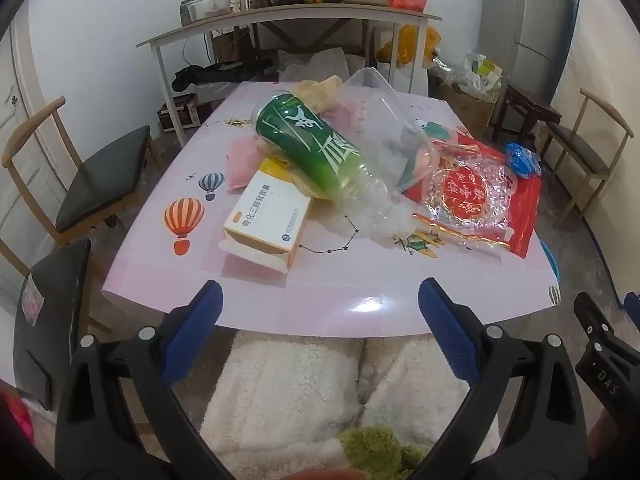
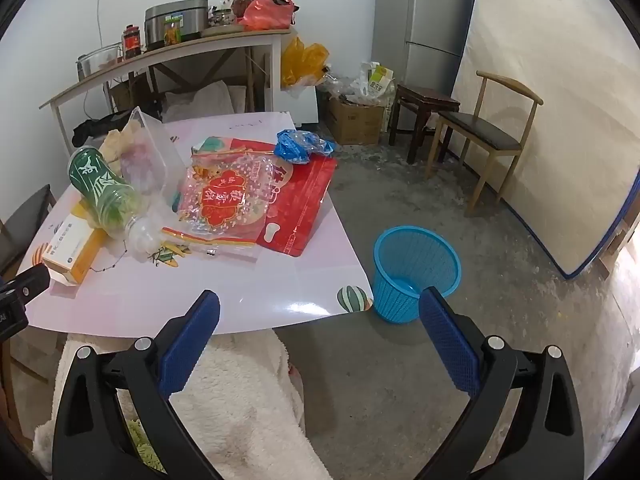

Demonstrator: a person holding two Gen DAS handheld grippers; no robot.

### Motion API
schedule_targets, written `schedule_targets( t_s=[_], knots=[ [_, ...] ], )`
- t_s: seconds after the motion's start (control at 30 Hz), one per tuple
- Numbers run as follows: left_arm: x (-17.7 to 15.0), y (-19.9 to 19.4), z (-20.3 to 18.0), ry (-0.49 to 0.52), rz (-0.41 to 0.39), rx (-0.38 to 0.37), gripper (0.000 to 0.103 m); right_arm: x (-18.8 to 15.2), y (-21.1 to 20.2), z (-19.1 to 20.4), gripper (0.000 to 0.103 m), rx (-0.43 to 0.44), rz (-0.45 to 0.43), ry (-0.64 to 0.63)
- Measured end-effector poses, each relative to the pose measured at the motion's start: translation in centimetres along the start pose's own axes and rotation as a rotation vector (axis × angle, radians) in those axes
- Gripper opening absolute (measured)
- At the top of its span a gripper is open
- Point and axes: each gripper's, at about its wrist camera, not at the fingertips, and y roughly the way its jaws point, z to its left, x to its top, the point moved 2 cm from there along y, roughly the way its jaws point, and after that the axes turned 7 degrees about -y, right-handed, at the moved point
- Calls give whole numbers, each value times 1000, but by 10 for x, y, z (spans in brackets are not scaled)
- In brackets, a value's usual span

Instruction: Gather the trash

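Both hand-held grippers — left (image 1: 320, 300), right (image 2: 320, 308) — jaws wide apart, empty, short of the littered table (image 1: 320, 280).

A grey fridge (image 2: 430, 24) stands in the corner, a dark stool (image 2: 424, 114) beside it; jars and a rice cooker (image 2: 176, 20) crowd the back shelf (image 2: 224, 42).

A green-labelled clear plastic bottle (image 1: 316, 152) is seen lying on its side on the pink table, propped on a white-and-orange cardboard box (image 1: 266, 220) (one end flap open). Beside it are laid a clear plastic tub (image 1: 380, 120), red printed bags (image 1: 472, 196) and a crumpled blue wrapper (image 1: 522, 159). A blue plastic mesh wastebasket (image 2: 414, 272) is stood upright on the floor just beside the table.
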Motion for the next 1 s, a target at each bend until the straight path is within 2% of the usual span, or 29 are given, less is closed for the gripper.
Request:
schedule_targets(
  t_s=[0.3,0.37,1.0],
  knots=[
    [0,0,-13,5,-16,26,94,7,-7,3,97,5,-13,-8],
    [4,-4,21,-41,-18,12,94,8,-9,5,97,1,-23,-15],
    [8,-5,31,-55,-38,44,94,8,-8,9,97,26,-21,-17]
  ],
)
